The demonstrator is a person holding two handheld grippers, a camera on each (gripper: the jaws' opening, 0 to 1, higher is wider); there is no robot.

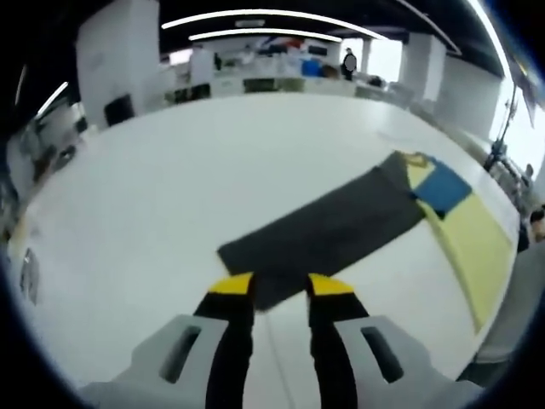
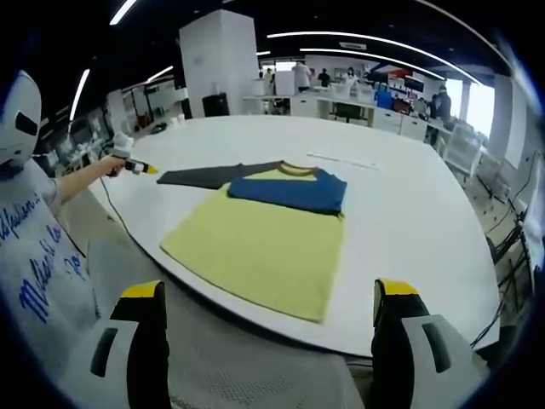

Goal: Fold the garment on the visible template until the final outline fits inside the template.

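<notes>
- Left gripper (image 1: 281, 288), bottom centre of the left gripper view: jaws slightly parted over the dark sleeve end, gripping nothing.
- Right gripper (image 2: 268, 294), bottom: jaws spread wide, empty.
- Garment (image 2: 260, 243) lies flat mid-frame on the white table (image 2: 400, 204).

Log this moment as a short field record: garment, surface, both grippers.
garment: yellow, blue and dark grey long-sleeved shirt, lying flat, blue sleeve folded across the chest
dark grey sleeve: stretched out straight, away from the body
surface: white table
left gripper: jaws apart, yellow tips at the grey sleeve's cuff end, holding nothing
right gripper: jaws wide apart, back from the shirt's hem, holding nothing
fold state: one sleeve in, one still out
</notes>
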